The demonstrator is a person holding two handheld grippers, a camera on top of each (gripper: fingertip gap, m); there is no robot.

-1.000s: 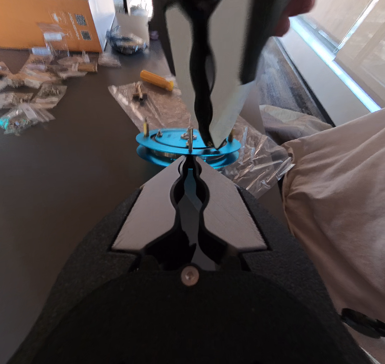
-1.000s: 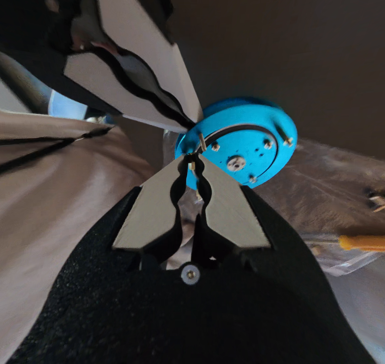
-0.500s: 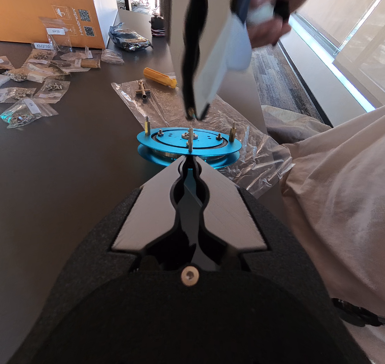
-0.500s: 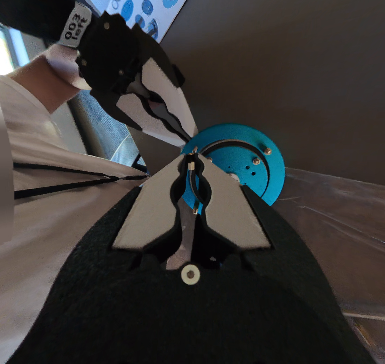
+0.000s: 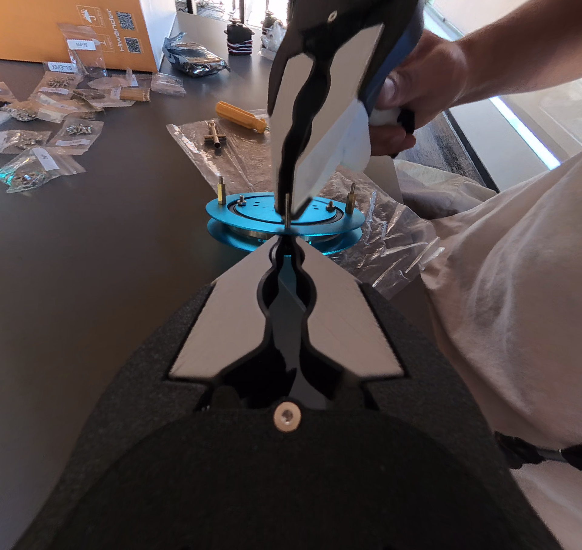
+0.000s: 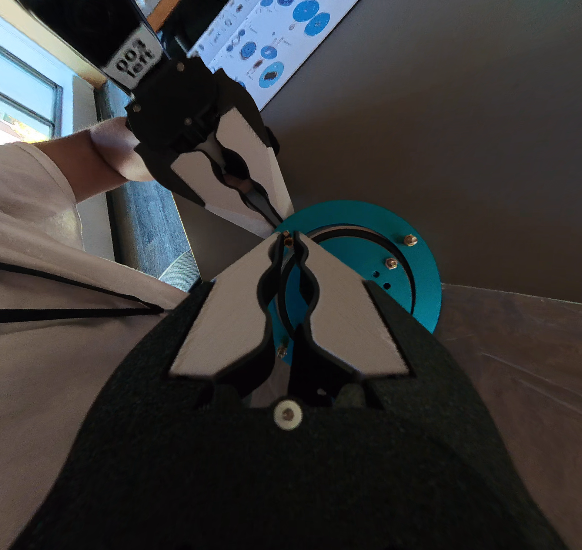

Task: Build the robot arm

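The right gripper [image 6: 287,241] pinches a brass standoff [image 6: 287,242] at the blue turntable's [image 5: 252,216] six-o'clock rim; the left gripper [image 5: 285,242], fingers clenched, grips that edge.

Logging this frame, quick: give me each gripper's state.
Left gripper: shut, tips at the blue disc rim; grip unclear.
Right gripper: shut on a brass standoff.

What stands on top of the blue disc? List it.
On the round blue metal disc: brass standoffs, small nuts. The right claw covers its centre.
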